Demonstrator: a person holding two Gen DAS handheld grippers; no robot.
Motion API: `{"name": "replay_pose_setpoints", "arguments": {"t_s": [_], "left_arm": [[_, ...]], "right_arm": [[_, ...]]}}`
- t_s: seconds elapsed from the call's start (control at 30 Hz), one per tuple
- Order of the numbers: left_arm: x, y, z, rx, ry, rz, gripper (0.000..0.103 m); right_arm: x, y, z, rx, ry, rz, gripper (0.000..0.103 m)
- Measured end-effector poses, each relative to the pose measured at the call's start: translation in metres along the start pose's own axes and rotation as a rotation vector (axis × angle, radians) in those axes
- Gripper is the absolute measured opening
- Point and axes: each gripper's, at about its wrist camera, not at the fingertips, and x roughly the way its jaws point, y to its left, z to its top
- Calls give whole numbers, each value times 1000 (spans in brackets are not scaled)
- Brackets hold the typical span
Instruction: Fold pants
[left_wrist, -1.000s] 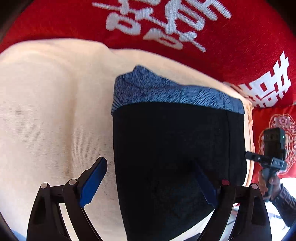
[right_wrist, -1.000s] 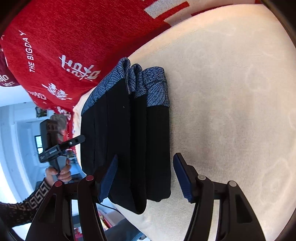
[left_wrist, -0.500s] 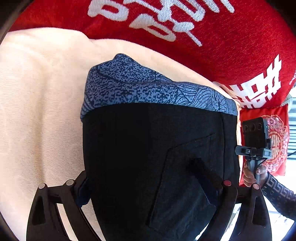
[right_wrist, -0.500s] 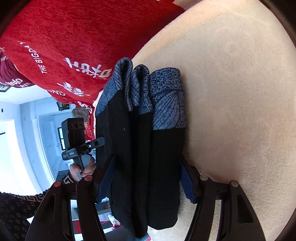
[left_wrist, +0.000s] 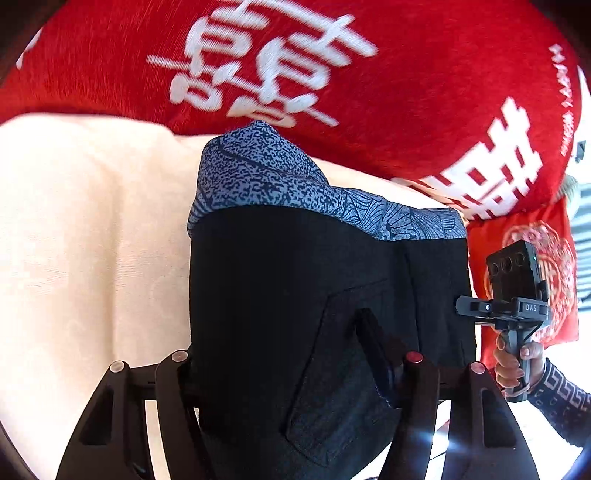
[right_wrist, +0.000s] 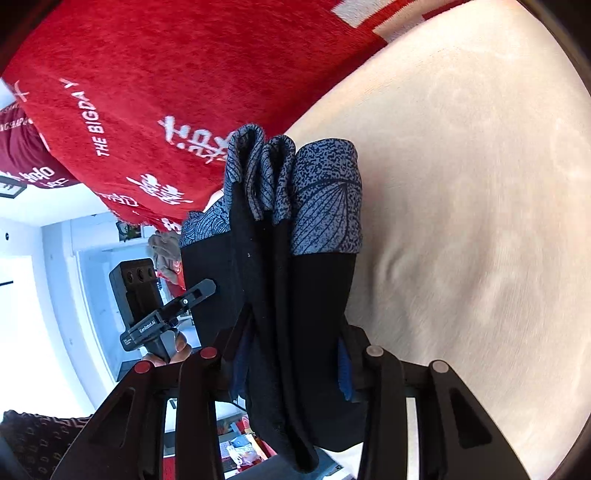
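In the left wrist view, cream bedding (left_wrist: 85, 236) fills the left side, with a red blanket (left_wrist: 424, 92) bearing white characters across the top. In the middle the folded black pants (left_wrist: 295, 295), with a blue patterned waistband (left_wrist: 280, 184) at the far end, lie on the bedding. The left gripper (left_wrist: 291, 354) has just been closing and now clamps the near end of the bundle: its left finger is hidden under the cloth edge, and its right finger (left_wrist: 373, 343) presses into the top of the fabric beside a pocket seam. At the right edge a hand (left_wrist: 513, 365) in a patterned sleeve holds the other tool's handle, its black camera block above it. In the right wrist view, that arrangement mirrors: at the left, a hand (right_wrist: 170, 352) grips a handle before a bright room. The blanket (right_wrist: 184, 74) runs across the top left. In the middle the pants (right_wrist: 295, 295) show their stacked layers edge-on, waistband (right_wrist: 325, 199) folds at the far end. The right gripper (right_wrist: 291, 365) has also just been closing and squeezes the stack from both sides, blue pads touching the cloth. The bedding (right_wrist: 480, 221) fills the right.
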Motion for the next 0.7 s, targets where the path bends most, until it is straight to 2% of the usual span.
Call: {"name": "replay_pose_setpoints", "arguments": {"t_s": [0.1,0.27,0.47,0.57,0.6,0.67,0.7], "left_arm": [[-16,-3,-12,10,3,-16,67],[-41,2,-44,58,18,6,67],[-39,15,-84,39,49,29,67],[-26,30,-98,26,61,57,67],[-18,37,-103,15,70,74,67],[-7,50,-110,-15,73,114,84],[-8,52,-112,-13,44,128,85]], "right_arm": [[-6,14,-27,-6,-30,4,42],[1,21,-74,14,-53,1,42],[27,14,-113,19,-48,-18,42],[44,8,-117,-20,-28,-78,43],[53,6,-116,-38,-17,-134,45],[59,2,-115,-72,-15,-193,51],[59,1,-114,-84,-22,-201,55]]}}
